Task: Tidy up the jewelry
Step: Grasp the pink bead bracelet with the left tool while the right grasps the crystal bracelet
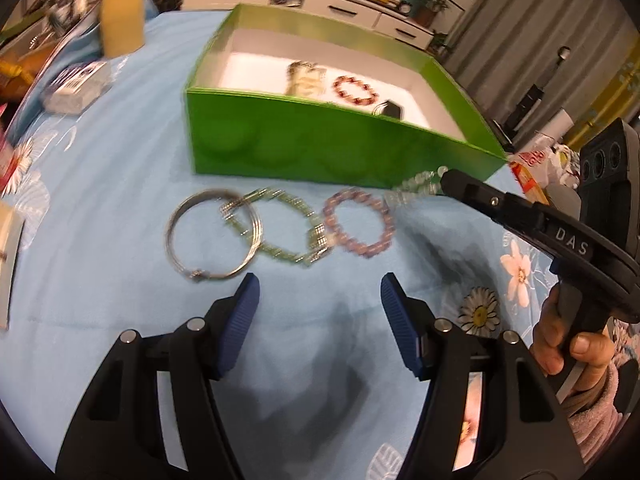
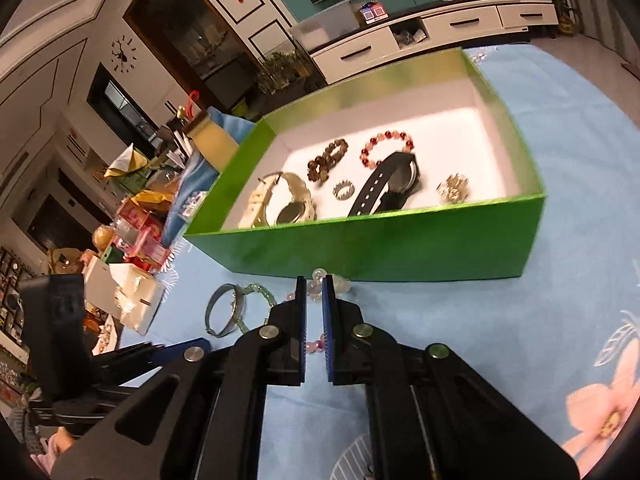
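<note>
A green box [image 1: 320,140] [image 2: 400,248] holds watches and bracelets, among them a red bead bracelet [image 2: 386,148] and a black watch [image 2: 394,186]. On the blue cloth before it lie a silver bangle [image 1: 214,236], a pale green link bracelet [image 1: 280,226], a pink bead bracelet [image 1: 360,222] and a clear bead bracelet [image 1: 420,186]. My left gripper [image 1: 318,292] is open and empty, just short of the row. My right gripper [image 2: 314,284] is shut on the clear bead bracelet [image 2: 320,280] beside the box's front wall.
Clutter of boxes and packets [image 2: 136,248] lines the table's left edge. A yellow container [image 1: 122,20] stands behind the box on the left. White drawers [image 2: 440,32] stand beyond the table.
</note>
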A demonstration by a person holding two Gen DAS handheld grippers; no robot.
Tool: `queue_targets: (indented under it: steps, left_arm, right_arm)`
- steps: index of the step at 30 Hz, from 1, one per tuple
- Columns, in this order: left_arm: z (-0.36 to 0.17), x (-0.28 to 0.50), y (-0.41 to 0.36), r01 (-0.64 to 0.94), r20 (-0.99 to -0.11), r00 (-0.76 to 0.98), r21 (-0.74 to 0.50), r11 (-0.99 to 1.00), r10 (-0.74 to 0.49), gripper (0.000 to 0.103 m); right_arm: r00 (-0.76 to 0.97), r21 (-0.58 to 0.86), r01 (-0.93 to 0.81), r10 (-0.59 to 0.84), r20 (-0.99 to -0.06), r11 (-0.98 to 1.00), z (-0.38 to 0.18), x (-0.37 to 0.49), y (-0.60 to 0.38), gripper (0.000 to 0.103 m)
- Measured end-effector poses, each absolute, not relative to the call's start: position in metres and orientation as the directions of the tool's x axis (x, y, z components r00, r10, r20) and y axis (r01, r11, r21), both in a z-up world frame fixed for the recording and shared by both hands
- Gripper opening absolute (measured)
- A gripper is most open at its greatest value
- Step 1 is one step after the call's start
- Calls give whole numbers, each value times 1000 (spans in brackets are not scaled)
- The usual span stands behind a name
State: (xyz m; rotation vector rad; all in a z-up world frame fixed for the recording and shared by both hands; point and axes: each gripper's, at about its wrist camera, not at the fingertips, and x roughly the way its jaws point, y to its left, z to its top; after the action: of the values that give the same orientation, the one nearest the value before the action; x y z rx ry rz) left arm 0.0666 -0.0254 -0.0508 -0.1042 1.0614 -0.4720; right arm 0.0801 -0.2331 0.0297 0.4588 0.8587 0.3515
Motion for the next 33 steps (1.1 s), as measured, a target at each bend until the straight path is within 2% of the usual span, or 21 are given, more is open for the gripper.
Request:
queue_targets:
  steps: [4,6,8,10,13,15,16,21,22,26,33]
  left_arm:
    - [-46,72,-48,386,-802,393,-300,872,-449,60]
    - [-45,77,-60,418,-798,380,-302,857,-467,54]
    - [-47,81,-71,446,-797,362,-307,841,-484,44]
    - [-48,85,-82,477,-800,349,-297,827,-488,41]
    - [-54,89,-97,513,-816,351,-243,824,-459,40]
    - [-61,94,-105,525,-836,343,-208,825,-429,33]
    - [-64,95,-108,530,-843,335,-199,824,-420,25]
    - [-73,89,-116,544,-855,374,-112,831,-360,13]
    - [-73,89,-115,539,-855,380,-105,836,-353,8]
    - [-72,89,-107,510,-845,395,-123,851,-359,8]
    - [-49,88,-76,453,-785,367,-317,833,-498,7]
  right_arm:
    - [628,511,-105,455,-631,853,39,69,-248,7]
    - [635,507,-101,448,-630,856,42,65,-256,7]
    - [633,498,-84,432,-642,863,41,62,-264,7]
    - [631,496,-67,422,-651,865,38,60,-269,7]
    - [630,505,-46,417,-655,862,33,57,-277,7]
    - [630,510,-41,418,-654,859,31,56,-279,7]
    - [630,511,-40,419,-654,859,31,55,-279,7]
    - [635,516,-46,424,-646,856,33,54,-282,7]
    - [635,515,-49,425,-645,856,33,54,-281,7]
    - [635,518,-53,429,-642,854,34,55,-279,7]
    - [646,513,-76,434,-628,855,44,53,-278,7]
